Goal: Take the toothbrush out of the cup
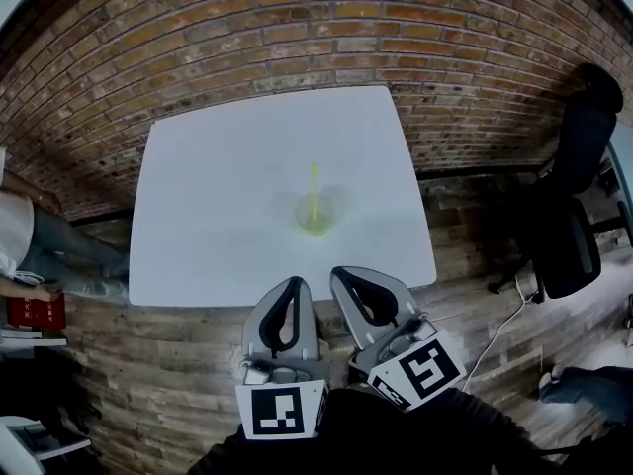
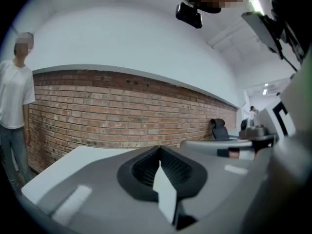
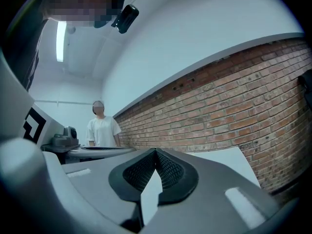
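Yellow toothbrush: upright in a translucent yellow-green cup, which stands just right of centre on the white square worktop. My grippers sit side by side at the worktop's near edge, well apart from the cup. My left gripper has its jaws pressed together on nothing. My right gripper likewise has its jaws together, empty. Beyond the far edge is a red brick wall. A black office chair stands at far right, and a person in a white shirt at left.
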### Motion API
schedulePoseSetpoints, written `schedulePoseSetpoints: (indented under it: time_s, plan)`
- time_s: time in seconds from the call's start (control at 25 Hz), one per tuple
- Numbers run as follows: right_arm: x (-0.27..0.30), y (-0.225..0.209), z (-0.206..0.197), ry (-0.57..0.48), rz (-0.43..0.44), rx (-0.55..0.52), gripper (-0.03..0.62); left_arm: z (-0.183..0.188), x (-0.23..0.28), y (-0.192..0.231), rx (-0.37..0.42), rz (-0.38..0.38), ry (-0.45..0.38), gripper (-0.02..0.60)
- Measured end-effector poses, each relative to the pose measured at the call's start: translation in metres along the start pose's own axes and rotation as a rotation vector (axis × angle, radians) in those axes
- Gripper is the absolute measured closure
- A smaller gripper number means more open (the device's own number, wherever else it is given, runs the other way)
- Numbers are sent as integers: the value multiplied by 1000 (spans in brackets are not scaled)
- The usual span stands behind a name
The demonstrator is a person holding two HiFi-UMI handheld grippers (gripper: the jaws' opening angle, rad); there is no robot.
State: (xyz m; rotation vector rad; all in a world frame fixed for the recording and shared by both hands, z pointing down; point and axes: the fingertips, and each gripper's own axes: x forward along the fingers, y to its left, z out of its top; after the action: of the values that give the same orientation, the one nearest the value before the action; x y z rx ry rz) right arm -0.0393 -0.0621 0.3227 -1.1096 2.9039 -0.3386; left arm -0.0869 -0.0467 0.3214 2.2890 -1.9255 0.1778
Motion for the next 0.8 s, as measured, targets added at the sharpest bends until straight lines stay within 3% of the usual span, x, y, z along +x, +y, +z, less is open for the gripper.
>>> schedulePoseSetpoints:
  time_s: [0.48,0.8]
  plan:
    - [80,-24,7,19,-55,-29,594,10,69,57,-36,-60,-12,574]
    - [114,-11,46,-37,-70,-93,594,51,85,81,-35,-103,-94,574]
